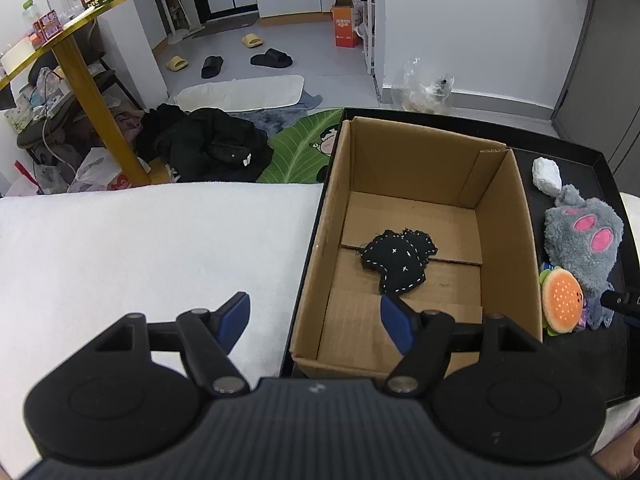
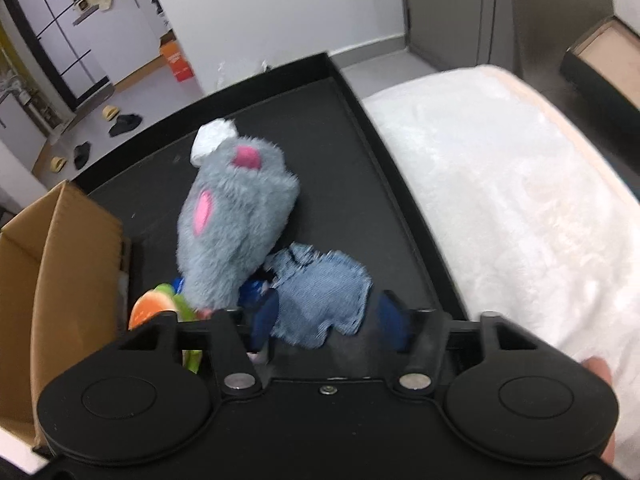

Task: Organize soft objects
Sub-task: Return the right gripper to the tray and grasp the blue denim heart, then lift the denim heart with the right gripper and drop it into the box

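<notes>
Your left gripper (image 1: 316,320) hangs wide apart and empty, one finger over the white blanket (image 1: 140,240) and the other over the near left part of the cardboard box (image 1: 524,240); bring it down carelessly and a finger could catch the box wall and shove the box across the black tray (image 1: 600,160). Inside the box lies a black stitched pad (image 1: 400,260), flat on the floor flaps and already sorted, so you risk only knocking it about. Right of the box, on the tray, sit a burger toy (image 1: 562,300), a grey plush (image 1: 580,240) and a white lump (image 1: 546,174), packed close together. Your right gripper (image 2: 332,316) has its jaws released around a denim patch (image 2: 320,300); the patch lies between the fingers but the pads do not look pressed on it. The picture is blurred, so treat that as my reading. The patch touches the grey plush, and a blue thing (image 2: 250,292) is tucked under both. Close now and you may pinch plush fur or that blue piece along with the denim, or grab only a limp corner that slips out on the way to the box
</notes>
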`<state>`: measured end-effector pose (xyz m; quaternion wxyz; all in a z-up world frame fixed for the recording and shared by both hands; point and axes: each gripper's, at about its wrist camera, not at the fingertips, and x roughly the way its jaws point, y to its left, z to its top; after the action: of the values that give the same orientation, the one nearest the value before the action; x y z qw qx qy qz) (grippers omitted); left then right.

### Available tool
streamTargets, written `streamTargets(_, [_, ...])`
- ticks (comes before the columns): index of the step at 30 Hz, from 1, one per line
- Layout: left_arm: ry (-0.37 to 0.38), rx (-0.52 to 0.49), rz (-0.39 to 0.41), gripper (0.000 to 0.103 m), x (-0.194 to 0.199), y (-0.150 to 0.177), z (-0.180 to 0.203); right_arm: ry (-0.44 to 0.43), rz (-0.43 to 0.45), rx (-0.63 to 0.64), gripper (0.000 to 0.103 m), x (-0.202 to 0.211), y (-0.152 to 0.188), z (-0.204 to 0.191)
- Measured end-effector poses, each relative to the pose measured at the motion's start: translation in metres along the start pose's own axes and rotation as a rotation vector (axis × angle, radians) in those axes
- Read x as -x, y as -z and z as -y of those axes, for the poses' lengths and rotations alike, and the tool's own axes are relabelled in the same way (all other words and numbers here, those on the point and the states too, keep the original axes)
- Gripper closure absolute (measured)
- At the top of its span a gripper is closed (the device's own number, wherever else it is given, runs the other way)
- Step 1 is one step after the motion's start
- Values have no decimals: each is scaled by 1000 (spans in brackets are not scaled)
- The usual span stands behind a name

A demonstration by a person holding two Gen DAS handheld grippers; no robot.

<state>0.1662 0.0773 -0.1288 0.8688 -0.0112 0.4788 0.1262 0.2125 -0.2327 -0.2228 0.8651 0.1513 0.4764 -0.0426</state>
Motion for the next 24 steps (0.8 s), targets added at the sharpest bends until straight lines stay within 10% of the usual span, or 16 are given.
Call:
streamTargets(7, [-19, -14, -17, 32, -2, -1, 2, 16, -23, 2, 44, -21, 1, -2])
streamTargets(14, [-15, -8, -25, 32, -5, -1, 0, -28, 0, 47, 75, -19, 5, -8])
streamTargets(24, [0, 11, -23, 32, -7, 0, -3, -59, 30, 61, 83, 3, 8, -10])
